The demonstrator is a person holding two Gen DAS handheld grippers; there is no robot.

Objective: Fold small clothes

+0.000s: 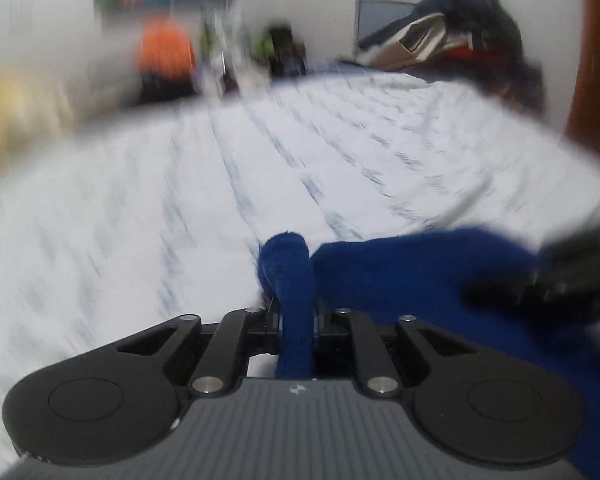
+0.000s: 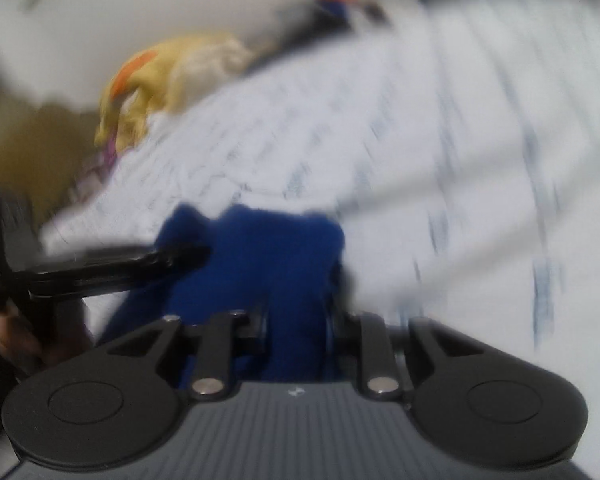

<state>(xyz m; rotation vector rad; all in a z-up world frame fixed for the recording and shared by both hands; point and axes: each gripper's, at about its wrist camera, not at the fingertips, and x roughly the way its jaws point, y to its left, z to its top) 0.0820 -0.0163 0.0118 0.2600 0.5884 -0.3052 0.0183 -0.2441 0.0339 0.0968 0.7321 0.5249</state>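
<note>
A dark blue knitted garment (image 1: 400,272) is lifted over a bed with a white patterned sheet (image 1: 340,160). My left gripper (image 1: 296,312) is shut on a rolled fold of it, which bulges out above the jaws. The other gripper's black fingers (image 1: 560,276) show blurred at the right, on the same cloth. In the right wrist view my right gripper (image 2: 296,320) is shut on a wider bunch of the blue garment (image 2: 268,248). The left gripper's fingers (image 2: 120,264) come in from the left and touch the cloth. Both views are motion-blurred.
A heap of dark clothes (image 1: 460,32) and a screen (image 1: 384,20) sit beyond the bed's far end, with an orange object (image 1: 164,48) farther left. A yellow cloth pile (image 2: 160,80) lies at the bed's edge. The white sheet (image 2: 420,160) stretches ahead.
</note>
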